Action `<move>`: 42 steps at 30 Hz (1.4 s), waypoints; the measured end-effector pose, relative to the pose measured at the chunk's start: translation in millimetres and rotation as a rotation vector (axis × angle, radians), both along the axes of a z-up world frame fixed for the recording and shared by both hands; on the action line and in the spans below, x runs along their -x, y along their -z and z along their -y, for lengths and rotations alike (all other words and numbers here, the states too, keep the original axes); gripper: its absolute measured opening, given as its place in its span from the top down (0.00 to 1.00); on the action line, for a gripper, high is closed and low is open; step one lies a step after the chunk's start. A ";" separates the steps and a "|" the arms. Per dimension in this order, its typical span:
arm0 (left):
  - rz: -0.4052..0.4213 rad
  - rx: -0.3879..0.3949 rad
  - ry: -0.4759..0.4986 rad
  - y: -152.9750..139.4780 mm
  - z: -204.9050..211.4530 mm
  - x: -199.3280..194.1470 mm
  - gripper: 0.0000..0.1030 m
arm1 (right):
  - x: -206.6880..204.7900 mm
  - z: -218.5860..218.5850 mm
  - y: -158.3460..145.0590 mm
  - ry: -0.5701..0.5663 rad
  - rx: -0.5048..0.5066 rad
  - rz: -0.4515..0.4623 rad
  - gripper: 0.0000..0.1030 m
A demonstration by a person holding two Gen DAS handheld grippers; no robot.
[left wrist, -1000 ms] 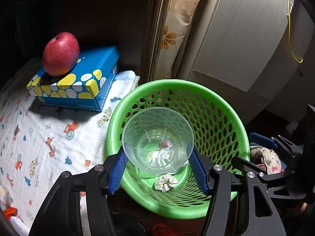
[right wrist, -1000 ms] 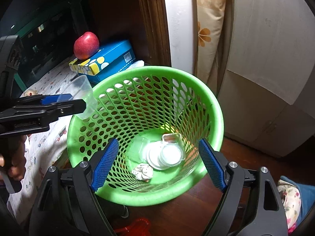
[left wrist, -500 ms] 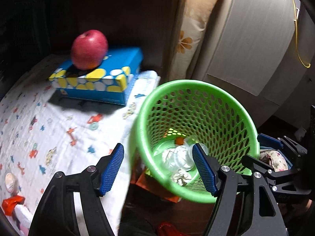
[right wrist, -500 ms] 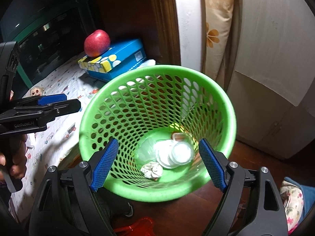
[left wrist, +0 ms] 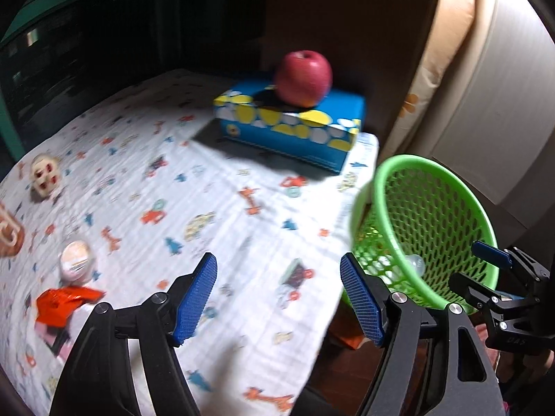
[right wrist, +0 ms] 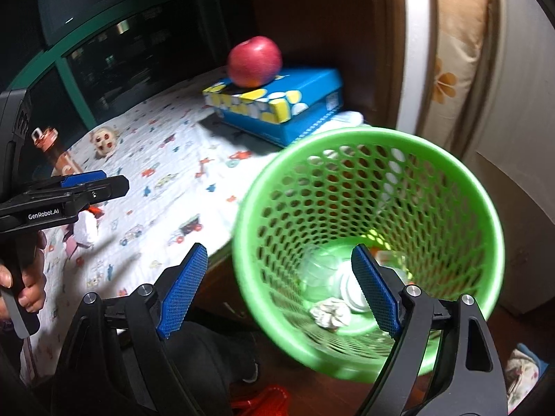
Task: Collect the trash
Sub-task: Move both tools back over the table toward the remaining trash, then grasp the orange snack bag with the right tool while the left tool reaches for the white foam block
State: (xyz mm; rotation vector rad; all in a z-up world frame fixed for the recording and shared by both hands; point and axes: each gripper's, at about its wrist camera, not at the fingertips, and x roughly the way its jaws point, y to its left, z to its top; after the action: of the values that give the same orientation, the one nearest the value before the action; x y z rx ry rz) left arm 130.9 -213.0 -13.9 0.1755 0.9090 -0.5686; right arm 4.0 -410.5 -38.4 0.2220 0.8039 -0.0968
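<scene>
**Both tools empty, trash split between counter and basket**

While the left hand-held gripper [left wrist: 277,298] hovers over the patterned cloth [left wrist: 208,208] on the counter, its blue pads stand spread with nothing between them. At the far left of that cloth lie an orange wrapper [left wrist: 62,303], a small round lid [left wrist: 75,260] just behind it, and a pale cookie-like piece [left wrist: 43,175] further back; blur hides finer detail. Toward the middle rear, a red apple [left wrist: 303,78] sits on a blue spotted tissue box [left wrist: 291,126]. Right of the counter's edge stands the green mesh basket [right wrist: 451,180], holding a crumpled paper ball [right wrist: 329,313], clear plastic cups [right wrist: 319,270] and white lids [right wrist: 350,291] on its bottom. The right hand-held gripper [right wrist: 281,289] is over the basket's near rim, its jaws opening, gripping nothing.
</scene>
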 end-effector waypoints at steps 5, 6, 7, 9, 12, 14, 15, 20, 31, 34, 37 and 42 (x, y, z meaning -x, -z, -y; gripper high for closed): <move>-0.001 0.000 -0.110 2.9 -54.5 -5.7 0.31 | -21.3 -32.9 1.0 -0.079 -0.003 -0.001 0.18; 0.000 -0.005 -0.138 4.2 -67.8 -6.8 0.30 | -25.5 -39.5 1.1 -0.095 -0.002 -0.002 0.18; 0.000 -0.009 -0.159 5.9 -78.4 -7.5 0.30 | -30.2 -46.7 1.3 -0.112 0.000 -0.003 0.18; -0.001 -0.014 -0.207 8.0 -101.4 -9.9 0.30 | -38.7 -60.4 1.2 -0.146 0.001 -0.004 0.18; -0.010 -0.016 -0.283 11.7 -138.3 -15.5 0.30 | -50.2 -82.8 0.7 -0.197 0.005 -0.004 0.18; -0.014 -0.015 -0.331 13.3 -162.9 -18.4 0.30 | -56.9 -96.6 1.2 -0.226 0.002 -0.006 0.18; -0.015 -0.014 -0.354 13.7 -174.9 -19.4 0.30 | -59.9 -103.0 1.5 -0.239 0.001 -0.007 0.18; -0.025 -0.017 -0.465 17.4 -231.6 -20.0 0.30 | -77.3 -139.5 1.9 -0.316 -0.011 -0.010 0.18; -0.055 -0.001 -0.606 30.2 -302.0 -11.0 0.30 | -123.9 -230.6 4.9 -0.506 -0.047 -0.030 0.18; -0.067 0.003 -0.628 35.2 -314.3 -8.3 0.30 | -139.4 -254.4 6.6 -0.556 -0.071 -0.038 0.18; -0.084 0.013 -0.651 40.8 -326.5 -7.2 0.30 | -156.9 -274.1 8.0 -0.591 -0.103 -0.048 0.18; -0.101 0.023 -0.674 48.4 -340.6 -5.2 0.30 | -186.6 -302.9 13.9 -0.615 -0.140 -0.085 0.18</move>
State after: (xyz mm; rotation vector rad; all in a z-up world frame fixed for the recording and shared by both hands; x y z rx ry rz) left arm 136.1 127.5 -62.3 -0.1825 0.9909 0.0400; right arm 190.6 -107.7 -52.3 0.0945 0.9341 0.5333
